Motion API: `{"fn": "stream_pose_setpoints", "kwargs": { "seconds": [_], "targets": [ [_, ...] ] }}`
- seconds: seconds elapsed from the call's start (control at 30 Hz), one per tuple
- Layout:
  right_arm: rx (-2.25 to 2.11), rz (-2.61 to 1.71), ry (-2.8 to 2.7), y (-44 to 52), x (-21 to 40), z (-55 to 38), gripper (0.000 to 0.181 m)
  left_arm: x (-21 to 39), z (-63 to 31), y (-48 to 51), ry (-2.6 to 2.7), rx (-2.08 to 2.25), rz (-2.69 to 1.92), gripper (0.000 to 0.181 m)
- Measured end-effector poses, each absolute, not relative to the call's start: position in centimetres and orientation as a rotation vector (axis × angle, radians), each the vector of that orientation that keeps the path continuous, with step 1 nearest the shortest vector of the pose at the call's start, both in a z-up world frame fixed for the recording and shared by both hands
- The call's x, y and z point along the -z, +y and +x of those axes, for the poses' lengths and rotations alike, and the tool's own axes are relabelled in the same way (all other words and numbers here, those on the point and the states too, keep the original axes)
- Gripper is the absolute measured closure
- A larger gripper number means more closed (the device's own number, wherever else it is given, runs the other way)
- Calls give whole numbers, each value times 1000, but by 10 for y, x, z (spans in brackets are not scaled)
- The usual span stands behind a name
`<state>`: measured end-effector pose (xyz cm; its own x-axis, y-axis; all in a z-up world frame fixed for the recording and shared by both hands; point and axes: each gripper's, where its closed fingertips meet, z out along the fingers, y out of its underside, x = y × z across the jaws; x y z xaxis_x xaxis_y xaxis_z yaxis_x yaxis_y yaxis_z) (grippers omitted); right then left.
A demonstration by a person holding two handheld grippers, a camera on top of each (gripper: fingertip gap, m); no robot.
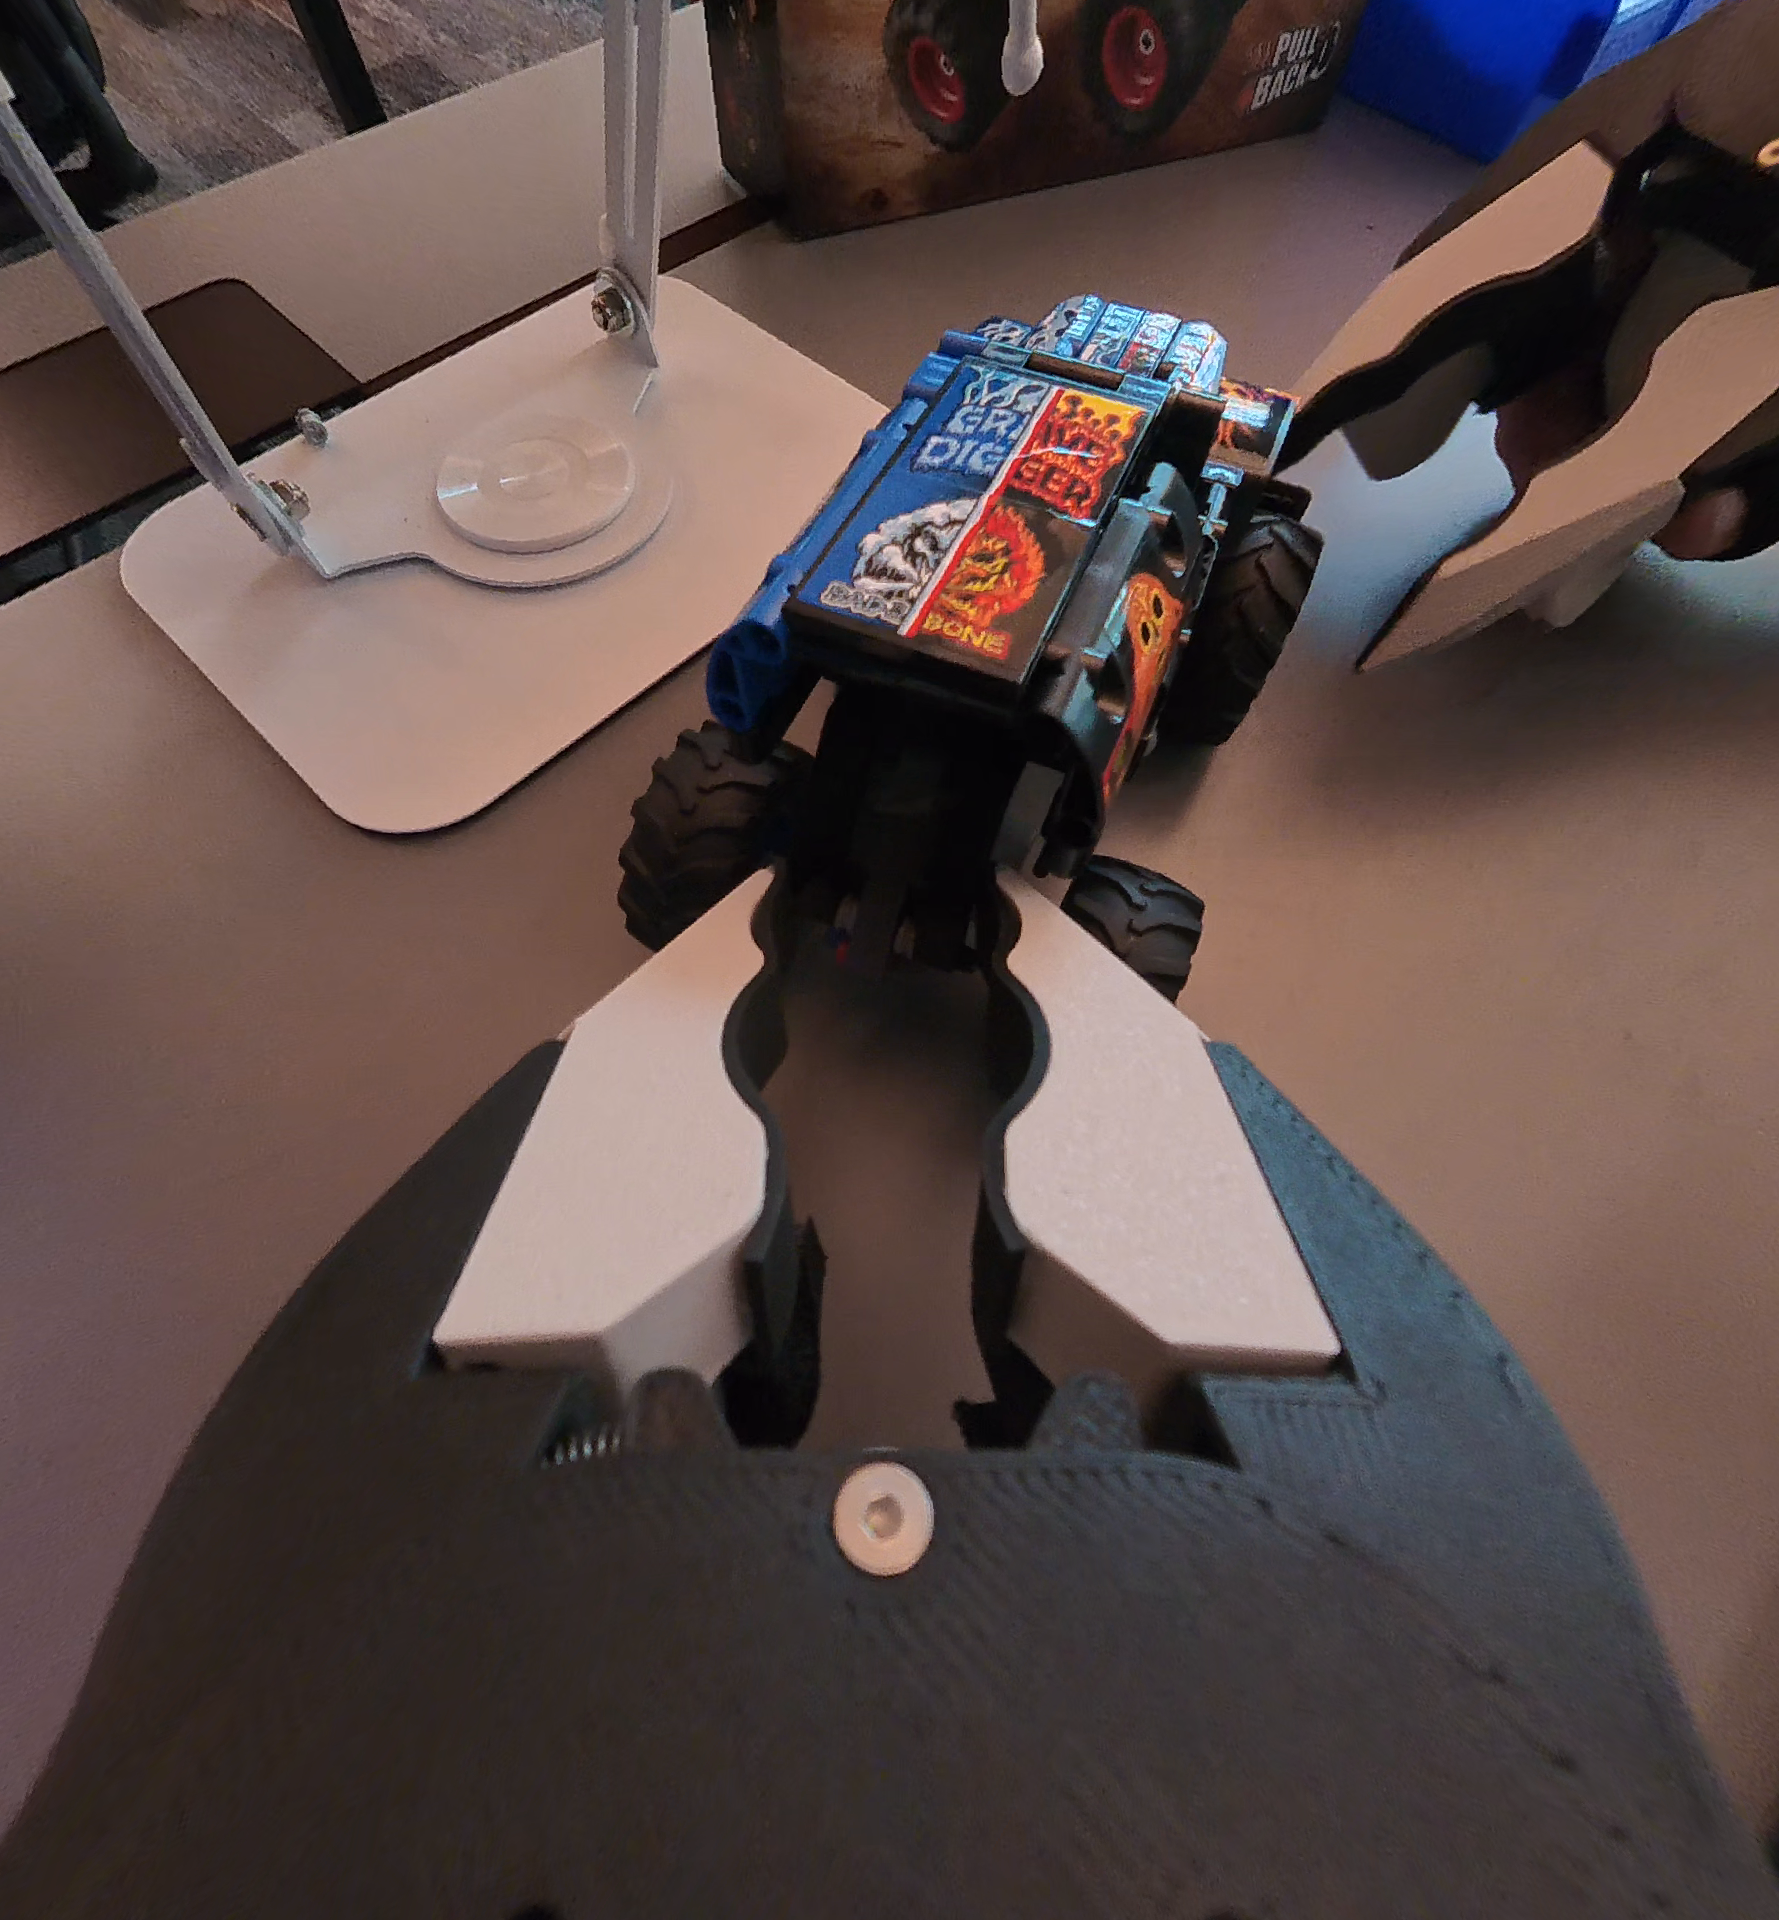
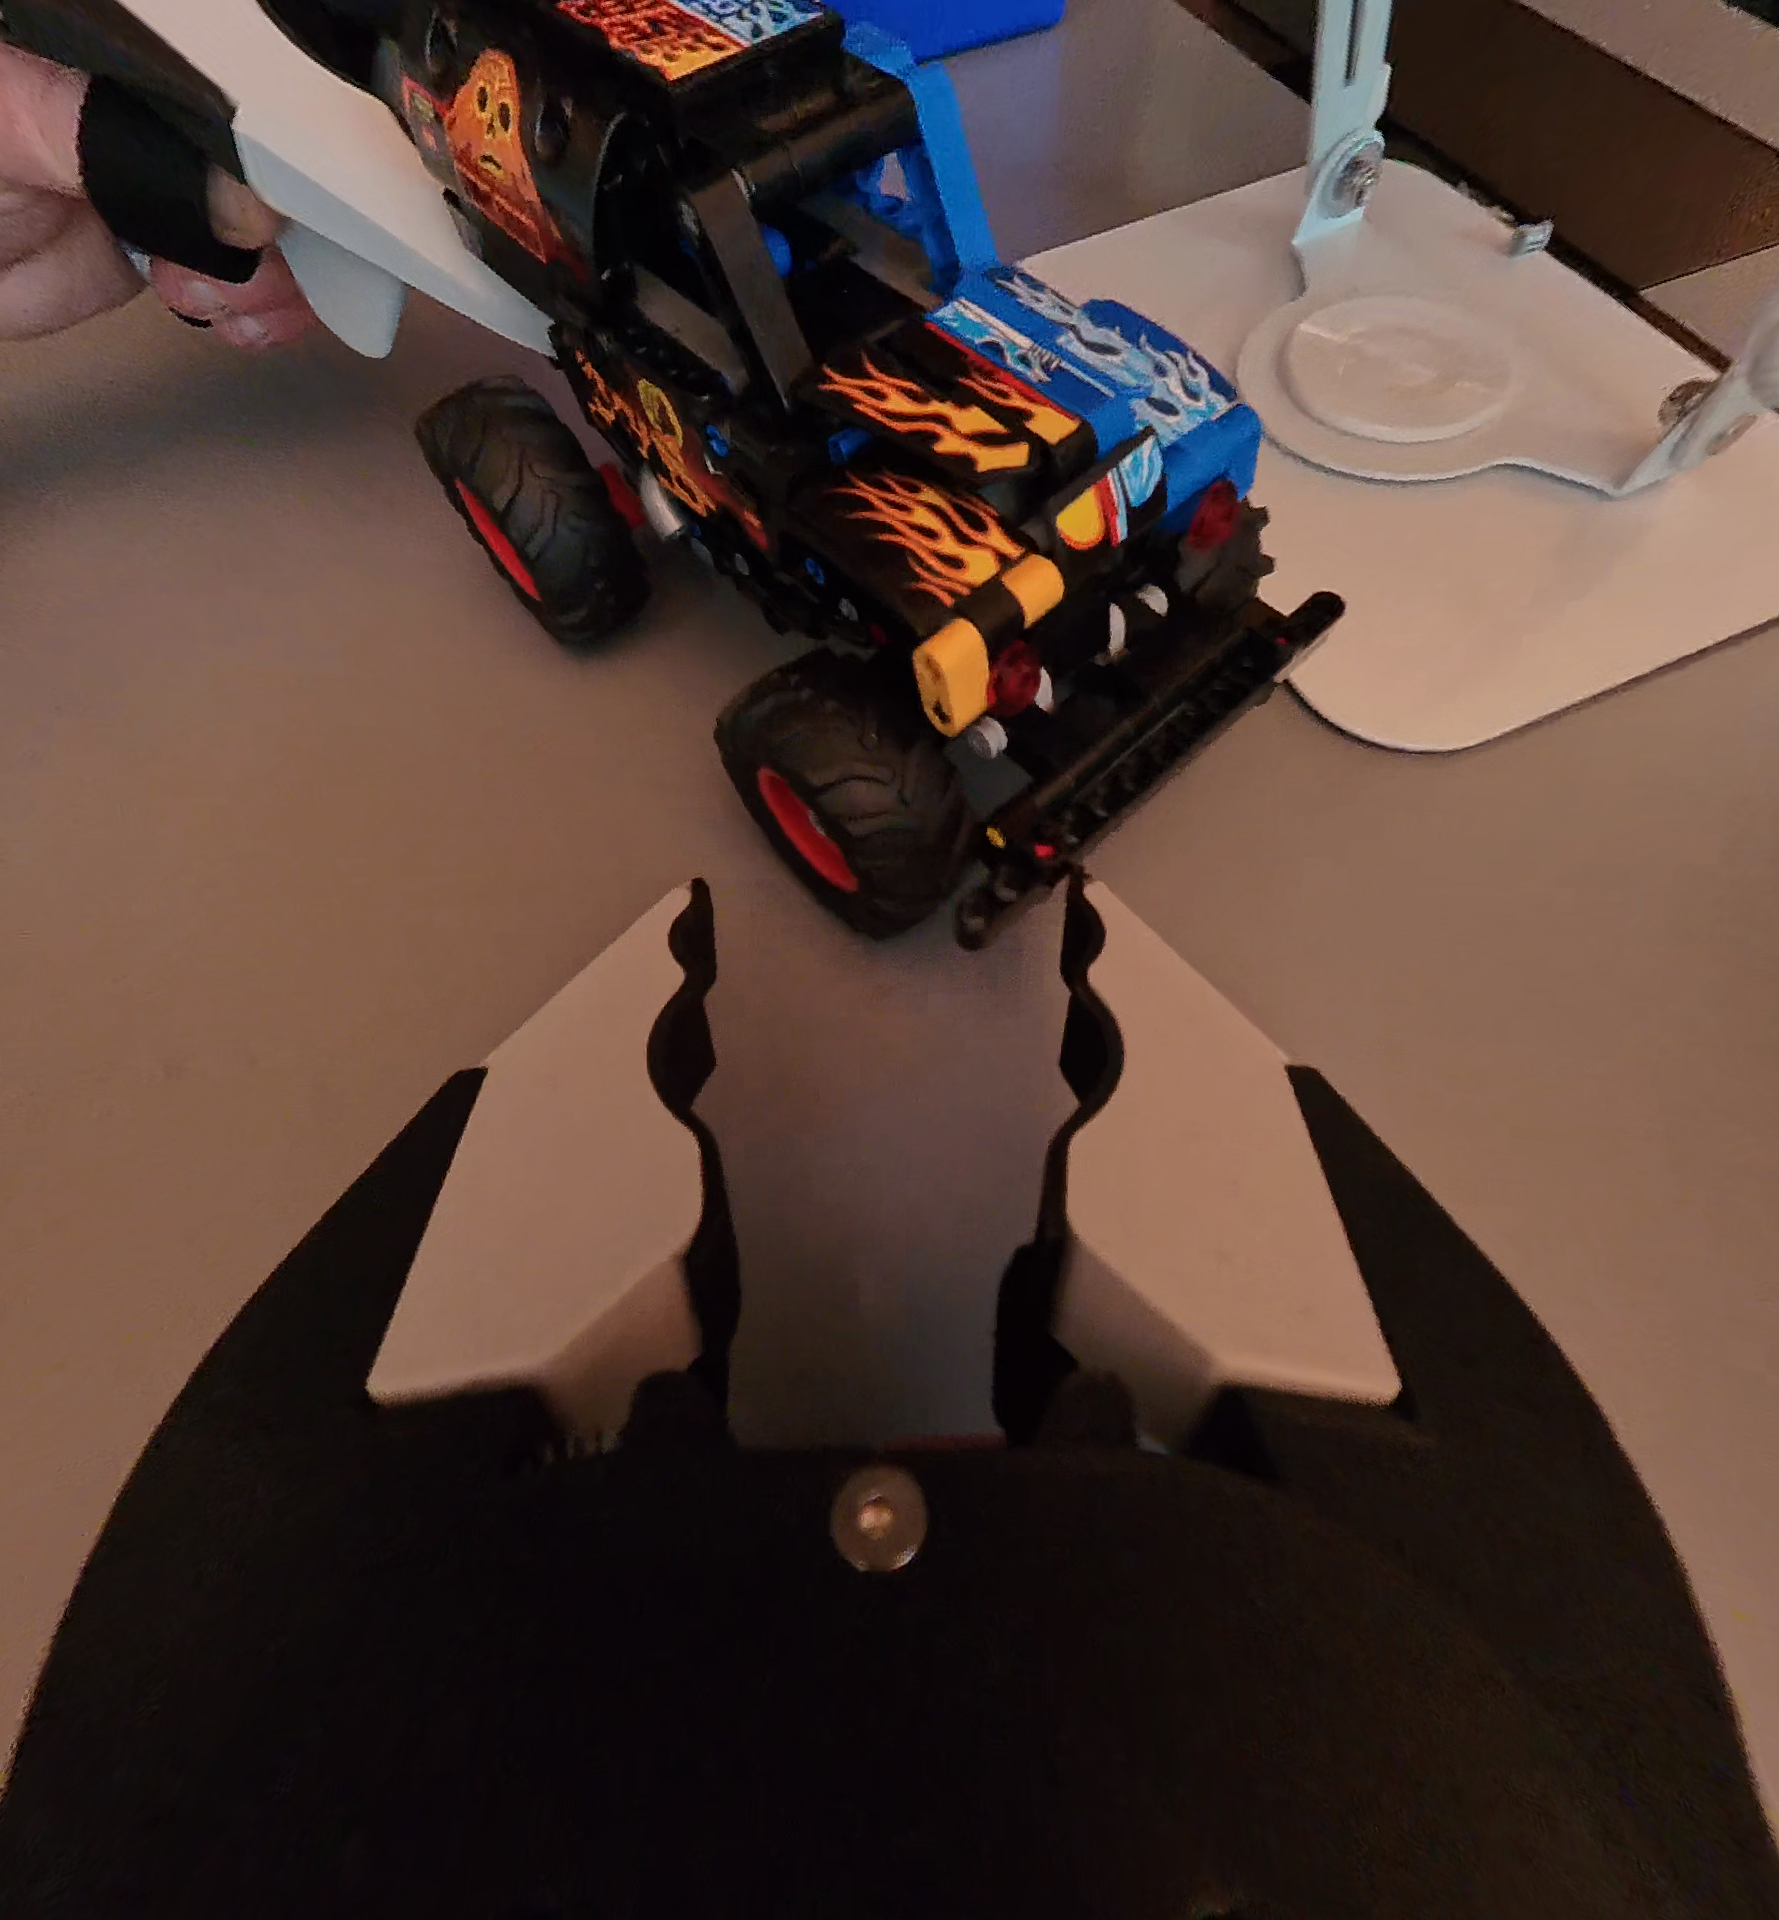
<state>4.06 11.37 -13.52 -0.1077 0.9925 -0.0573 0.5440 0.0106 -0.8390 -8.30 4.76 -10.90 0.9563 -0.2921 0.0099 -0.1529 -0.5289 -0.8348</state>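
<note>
Left hand-held gripper pinches the rear of the toy monster truck on the table; right hand-held gripper, spread, empty, just before its front bumper.

Dim light over a beige tabletop.

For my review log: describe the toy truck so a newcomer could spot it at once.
On the grey table, right of the white stand base, sits the toy monster truck. The left gripper grips its rear. Only it has knobbly black tyres and a half-blue, half-flame body.
</note>
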Motion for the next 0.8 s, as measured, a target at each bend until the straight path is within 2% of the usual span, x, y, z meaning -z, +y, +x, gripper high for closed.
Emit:
{"fn": "stream_pose_setpoints", "kwargs": {
  "seconds": [0.2,0.47,0.8],
  "targets": [
    [-1021,-1591,-1665,111,128,18,116,106,-96,38,245,178,-2117,148],
    [-952,-1543,-1686,109,127,-18,106,105,-119,28,168,105,-2103,149],
    [-912,-1506,-1651,131,126,-47,108,104,-135,36,166,-68,-2103,148]
  ]
}}
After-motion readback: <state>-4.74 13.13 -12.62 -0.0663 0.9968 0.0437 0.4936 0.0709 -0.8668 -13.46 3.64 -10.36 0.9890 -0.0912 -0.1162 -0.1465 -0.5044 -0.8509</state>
